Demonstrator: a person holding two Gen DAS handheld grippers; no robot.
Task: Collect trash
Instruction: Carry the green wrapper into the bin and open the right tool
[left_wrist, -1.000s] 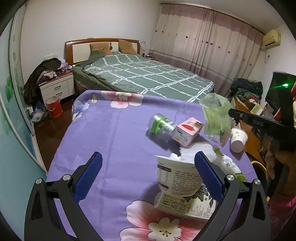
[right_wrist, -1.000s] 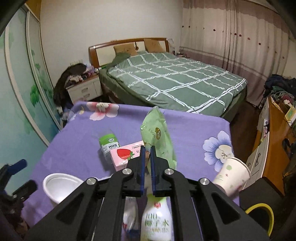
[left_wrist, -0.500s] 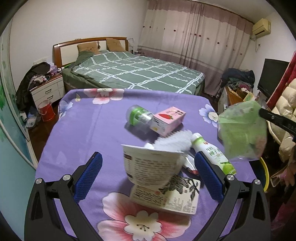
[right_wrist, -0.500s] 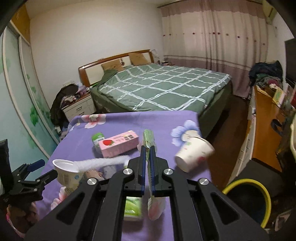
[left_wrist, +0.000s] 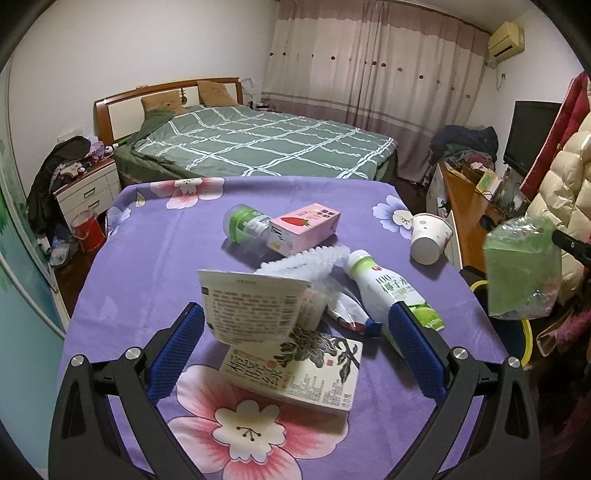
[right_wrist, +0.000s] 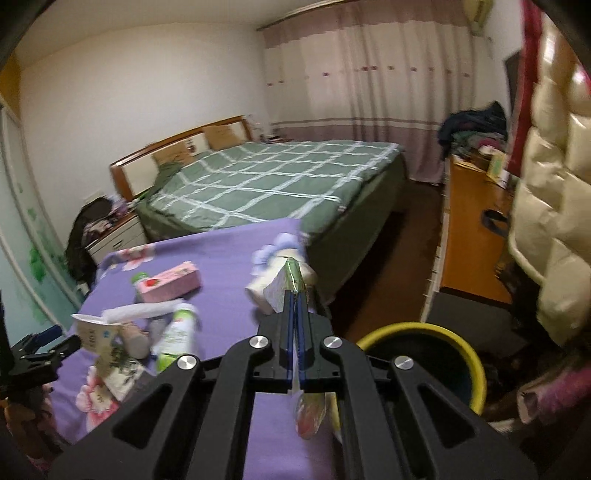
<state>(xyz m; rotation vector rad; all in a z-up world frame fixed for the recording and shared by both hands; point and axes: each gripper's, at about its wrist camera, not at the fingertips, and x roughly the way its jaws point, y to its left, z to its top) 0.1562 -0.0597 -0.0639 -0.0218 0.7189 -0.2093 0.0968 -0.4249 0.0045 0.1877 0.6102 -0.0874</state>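
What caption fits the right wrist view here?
Right claw shut on a green plastic wrapper, held between the purple-clothed table of trash and the yellow-rimmed bin.

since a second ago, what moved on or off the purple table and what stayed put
The right gripper, shut on the green plastic wrapper, carried it from above the table's middle out past its right edge, toward the yellow-rimmed bin. The left gripper, open, drew closer around the paper bowl. The pink strawberry carton, coconut milk bottle and paper cup stayed put.
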